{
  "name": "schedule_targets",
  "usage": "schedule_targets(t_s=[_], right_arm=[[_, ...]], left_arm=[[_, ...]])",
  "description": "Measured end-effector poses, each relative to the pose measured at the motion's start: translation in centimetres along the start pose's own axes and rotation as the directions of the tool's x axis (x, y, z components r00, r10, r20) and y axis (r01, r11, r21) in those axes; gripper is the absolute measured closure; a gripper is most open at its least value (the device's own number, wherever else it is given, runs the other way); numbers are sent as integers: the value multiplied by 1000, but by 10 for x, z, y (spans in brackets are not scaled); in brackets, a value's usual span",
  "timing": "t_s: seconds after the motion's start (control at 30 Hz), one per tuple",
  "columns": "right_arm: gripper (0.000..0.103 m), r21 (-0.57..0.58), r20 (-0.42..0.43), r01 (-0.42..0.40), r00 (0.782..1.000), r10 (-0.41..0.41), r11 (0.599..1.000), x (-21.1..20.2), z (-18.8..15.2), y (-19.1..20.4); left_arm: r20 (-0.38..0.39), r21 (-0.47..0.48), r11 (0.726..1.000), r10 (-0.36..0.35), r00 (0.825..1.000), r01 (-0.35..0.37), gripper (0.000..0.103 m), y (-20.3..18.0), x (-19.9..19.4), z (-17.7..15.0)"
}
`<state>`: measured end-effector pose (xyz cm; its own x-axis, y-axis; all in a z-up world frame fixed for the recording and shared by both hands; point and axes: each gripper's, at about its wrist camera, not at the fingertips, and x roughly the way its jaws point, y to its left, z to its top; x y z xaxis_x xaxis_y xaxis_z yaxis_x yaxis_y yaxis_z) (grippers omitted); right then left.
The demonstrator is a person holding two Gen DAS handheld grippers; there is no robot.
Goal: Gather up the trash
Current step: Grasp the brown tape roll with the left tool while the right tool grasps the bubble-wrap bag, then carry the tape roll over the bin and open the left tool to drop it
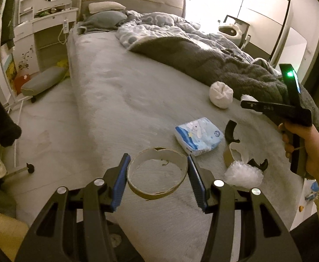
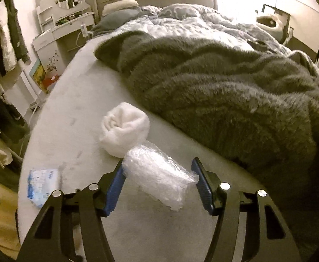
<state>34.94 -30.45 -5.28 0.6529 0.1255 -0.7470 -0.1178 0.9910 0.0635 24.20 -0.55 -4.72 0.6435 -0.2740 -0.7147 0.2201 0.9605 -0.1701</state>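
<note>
Two pieces of trash sit between open jaws on the bed [image 1: 120, 100]: the left gripper [image 1: 157, 174] straddles a cardboard ring [image 1: 157, 172], and the right gripper [image 2: 159, 185] straddles a wad of bubble wrap [image 2: 159, 181]. Neither set of pads looks to be pressing yet, though the left pads stand just beside the ring's wall. The ring should be very light but thin-walled and already torn at its far rim, so a hard squeeze across it would likely fold it; a gentle pinch, or taking one wall between the pads, seems safer. The wrap is light, soft and slick, and will crush under the pads; a grip across its middle should hold. More litter lies near: a white wad [image 2: 124, 128] touching the wrap's far end, a blue tissue pack [image 1: 199, 135], and torn cardboard with black bits [image 1: 232, 131] whose nature I cannot make out. A dark blanket [image 2: 225, 91] could hide more. No bin shows in either view.
</note>
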Motion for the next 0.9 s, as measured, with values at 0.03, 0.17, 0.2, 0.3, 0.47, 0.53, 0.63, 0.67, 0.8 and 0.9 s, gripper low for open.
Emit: schedule_targets(t_s=[0.03, 0.17, 0.2, 0.3, 0.47, 0.53, 0.63, 0.67, 0.8, 0.9], right_arm=[[41, -3, 6, -13, 1000, 13, 1000, -5, 0, 3], [41, -20, 14, -50, 999, 50, 999, -19, 0, 16], [41, -27, 17, -54, 998, 54, 998, -22, -1, 18], [41, -46, 27, -75, 997, 77, 996, -34, -3, 27], [41, -57, 26, -114, 993, 116, 992, -51, -10, 37], [41, -65, 21, -135, 990, 137, 989, -57, -14, 43], [41, -73, 13, -164, 986, 165, 984, -66, -22, 51], [41, -81, 14, -172, 985, 174, 982, -72, -25, 55], [41, -112, 32, -195, 979, 200, 974, -95, -33, 66], [41, -124, 45, -224, 972, 231, 967, -113, -39, 76]], left_arm=[[2, -1, 1000, 6, 1000, -6, 48, 0, -2, 1], [-5, -2, 1000, 30, 1000, -30, 48, -3, -12, 3], [-6, -1, 999, 34, 999, -34, 48, -4, -14, 3], [-3, 7, 999, 47, 999, -46, 47, -10, -25, 3], [-1, 35, 996, 77, 997, -77, 47, -20, -38, 1], [10, 41, 996, 82, 997, -82, 47, -23, -46, -4], [10, 40, 993, 107, 994, -108, 47, -22, -57, -18], [8, 32, 993, 115, 993, -116, 47, -21, -60, -22], [23, -11, 991, 136, 990, -136, 47, -10, -81, -37], [45, -8, 989, 151, 988, -150, 47, -10, -98, -45]])
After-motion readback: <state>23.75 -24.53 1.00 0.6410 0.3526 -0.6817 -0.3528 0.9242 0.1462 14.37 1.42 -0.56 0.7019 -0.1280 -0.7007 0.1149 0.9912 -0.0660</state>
